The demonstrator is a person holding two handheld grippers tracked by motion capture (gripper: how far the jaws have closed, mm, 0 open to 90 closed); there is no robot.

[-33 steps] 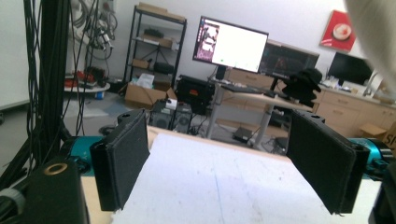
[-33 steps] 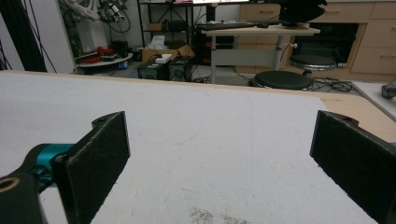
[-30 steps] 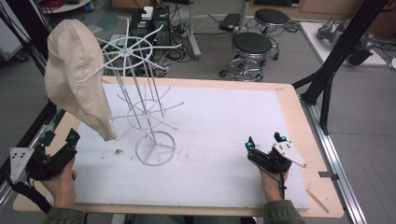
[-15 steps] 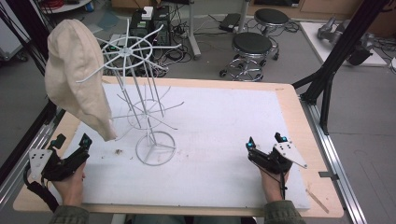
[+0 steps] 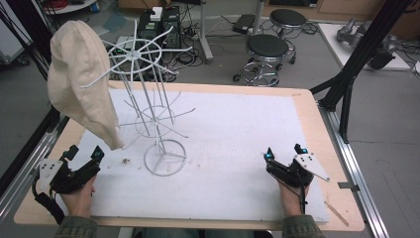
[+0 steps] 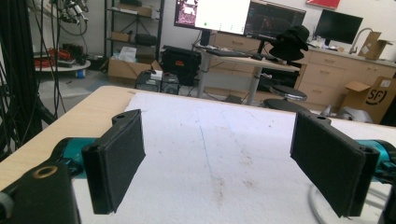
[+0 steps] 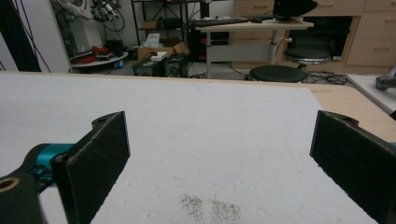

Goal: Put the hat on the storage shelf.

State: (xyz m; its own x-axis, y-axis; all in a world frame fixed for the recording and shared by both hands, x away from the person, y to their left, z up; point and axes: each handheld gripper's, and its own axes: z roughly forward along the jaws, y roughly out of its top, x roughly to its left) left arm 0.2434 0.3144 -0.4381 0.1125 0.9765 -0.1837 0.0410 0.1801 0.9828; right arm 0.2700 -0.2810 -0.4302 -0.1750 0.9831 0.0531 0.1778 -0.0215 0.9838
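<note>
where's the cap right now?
In the high view the beige cap hangs on the white wire rack at the table's far left, above the left gripper.

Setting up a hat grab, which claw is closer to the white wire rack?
The left claw: it sits near the rack base; the right claw is farther off.

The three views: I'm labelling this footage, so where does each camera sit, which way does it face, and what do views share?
High view: above the person's side, looking forward and down on the white foam mat, wire rack and cream cap; both forearms, left gripper, right gripper.
Left gripper view: on the left gripper, low over the mat toward desks; open jaws, rack base.
Right gripper view: on the right gripper, low over the mat; open jaws.
Shared: the mat, a black stool.
</note>
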